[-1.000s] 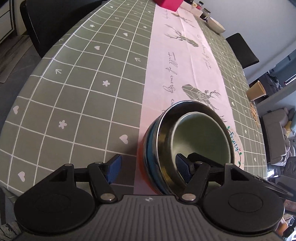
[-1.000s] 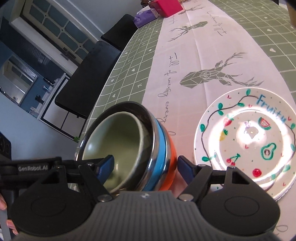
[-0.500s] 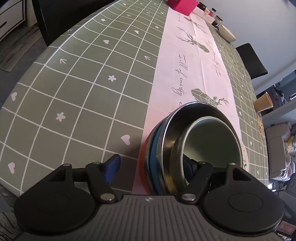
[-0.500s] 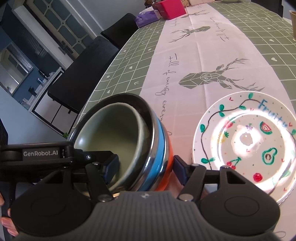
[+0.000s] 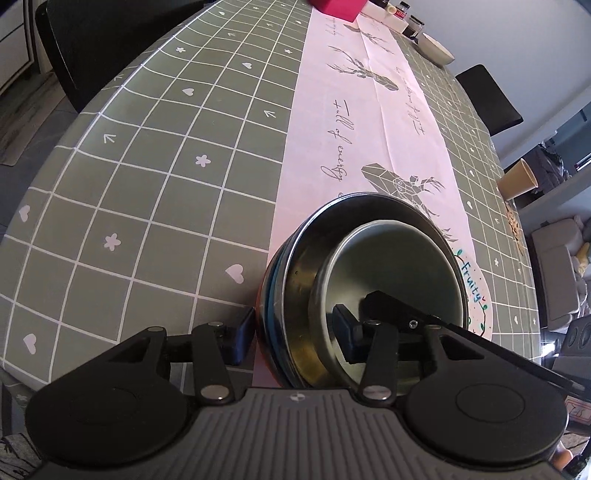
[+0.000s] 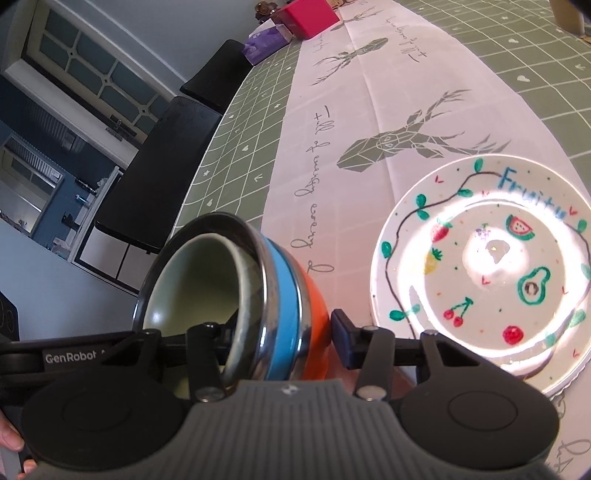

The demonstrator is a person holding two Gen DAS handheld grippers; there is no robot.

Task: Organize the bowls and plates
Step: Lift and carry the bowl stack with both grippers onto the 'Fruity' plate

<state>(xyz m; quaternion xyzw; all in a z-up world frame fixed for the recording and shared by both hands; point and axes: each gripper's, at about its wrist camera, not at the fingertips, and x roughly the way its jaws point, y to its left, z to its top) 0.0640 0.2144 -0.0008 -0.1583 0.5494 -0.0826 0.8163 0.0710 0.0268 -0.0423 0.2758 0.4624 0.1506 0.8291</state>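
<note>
Bowls (image 5: pixel 369 273), nested, sit clamped between both grippers' just-closing jaws.

This is a home dining room: a long tabletop (image 5: pixel 155 177) with checked cloth, black chairs (image 6: pixel 155 173), a sofa (image 5: pixel 557 269) and a panelled door (image 6: pixel 92 66).

You've got a green checked tablecloth (image 5: pixel 147 177) w/ a pale deer-print runner (image 5: pixel 369 122) down the middle. Pink box (image 6: pixel 308 16) and purple pack (image 6: pixel 266 42) sit at the far end. Paper cup (image 5: pixel 517 180) near the table edge, black chairs (image 6: pixel 155 166) alongside.
</note>
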